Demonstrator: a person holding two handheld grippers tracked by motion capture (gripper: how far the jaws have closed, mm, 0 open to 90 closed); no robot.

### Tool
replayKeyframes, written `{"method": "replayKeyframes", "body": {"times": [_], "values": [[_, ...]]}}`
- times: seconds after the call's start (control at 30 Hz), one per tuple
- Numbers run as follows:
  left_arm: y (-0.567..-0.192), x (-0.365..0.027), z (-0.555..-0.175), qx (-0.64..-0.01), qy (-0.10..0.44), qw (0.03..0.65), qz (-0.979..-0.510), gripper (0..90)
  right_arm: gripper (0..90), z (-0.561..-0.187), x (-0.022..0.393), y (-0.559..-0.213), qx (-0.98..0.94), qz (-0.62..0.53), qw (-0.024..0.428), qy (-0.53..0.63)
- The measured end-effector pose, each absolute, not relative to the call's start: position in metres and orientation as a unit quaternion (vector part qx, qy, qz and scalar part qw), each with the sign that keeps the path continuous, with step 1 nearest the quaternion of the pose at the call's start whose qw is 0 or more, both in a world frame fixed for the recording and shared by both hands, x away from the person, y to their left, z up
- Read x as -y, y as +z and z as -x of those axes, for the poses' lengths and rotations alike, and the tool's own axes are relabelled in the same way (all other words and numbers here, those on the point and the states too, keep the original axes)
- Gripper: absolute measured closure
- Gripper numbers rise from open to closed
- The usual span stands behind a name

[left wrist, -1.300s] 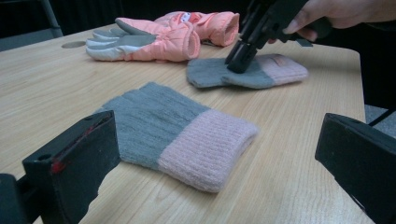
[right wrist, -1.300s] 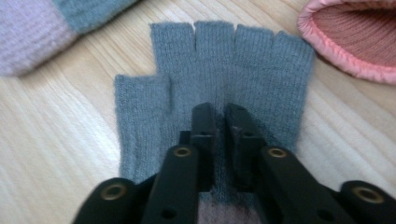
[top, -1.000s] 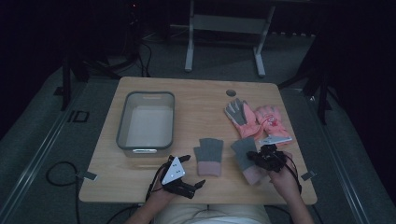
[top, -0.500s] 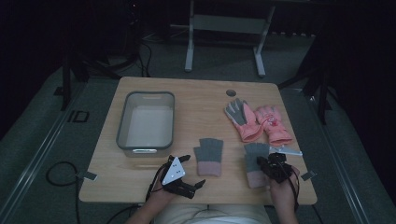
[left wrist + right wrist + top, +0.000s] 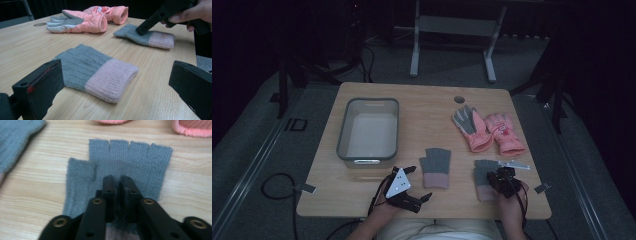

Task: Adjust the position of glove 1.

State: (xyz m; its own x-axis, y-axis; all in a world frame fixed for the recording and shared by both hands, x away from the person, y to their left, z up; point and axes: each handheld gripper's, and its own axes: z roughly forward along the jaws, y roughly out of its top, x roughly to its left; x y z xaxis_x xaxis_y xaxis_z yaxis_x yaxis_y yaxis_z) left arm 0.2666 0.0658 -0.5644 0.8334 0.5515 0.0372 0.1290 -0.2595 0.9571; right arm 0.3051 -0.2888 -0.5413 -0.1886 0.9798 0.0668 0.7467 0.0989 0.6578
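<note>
Wooden table (image 5: pixel 427 105), grey fingerless glove (image 5: pixel 130 162) directly under right claw (image 5: pixel 117 180).

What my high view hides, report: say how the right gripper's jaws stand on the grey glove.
Observer: In the right gripper view, the right gripper has its jaws a narrow gap apart. They have just been opening, tips over the grey glove, with no fabric seen between them.
Operator: Now give me the left gripper.
Observer: In the left gripper view, the left gripper has its jaws wide open, and the second grey glove lies flat on the table ahead of them.
</note>
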Motion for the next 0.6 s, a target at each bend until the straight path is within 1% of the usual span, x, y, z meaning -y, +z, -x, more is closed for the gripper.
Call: {"method": "replayKeyframes", "body": {"times": [0.1, 0.17, 0.27, 0.33, 0.47, 0.5, 0.57, 0.6], "values": [[-0.564, -0.066, -0.267, -0.22, 0.186, 0.567, -0.772, 0.0, 76.6, -0.305, 0.29, -0.543, -0.716, -0.599, 0.203, 0.295], [-0.564, -0.066, -0.267, -0.22, 0.186, 0.568, -0.771, 0.0, 74.5, -0.306, 0.292, -0.541, -0.719, -0.597, 0.196, 0.296], [-0.564, -0.066, -0.267, -0.219, 0.185, 0.569, -0.771, 0.0, 72.0, -0.307, 0.296, -0.535, -0.731, -0.58, 0.198, 0.3], [-0.564, -0.066, -0.267, -0.218, 0.184, 0.569, -0.772, 0.0, 67.4, -0.309, 0.303, -0.528, -0.749, -0.552, 0.192, 0.313], [-0.564, -0.066, -0.267, -0.218, 0.183, 0.569, -0.772, 0.0, 65.6, -0.313, 0.313, -0.522, -0.769, -0.528, 0.186, 0.31], [-0.564, -0.066, -0.267, -0.218, 0.183, 0.568, -0.772, 0.0, 65.1, -0.315, 0.318, -0.518, -0.784, -0.503, 0.168, 0.322], [-0.564, -0.066, -0.267, -0.218, 0.183, 0.567, -0.773, 0.0, 63.6, -0.317, 0.319, -0.517, -0.806, -0.468, 0.162, 0.325], [-0.564, -0.066, -0.267, -0.218, 0.183, 0.567, -0.773, 0.0, 63.6, -0.317, 0.319, -0.517, -0.806, -0.468, 0.162, 0.325]]}}
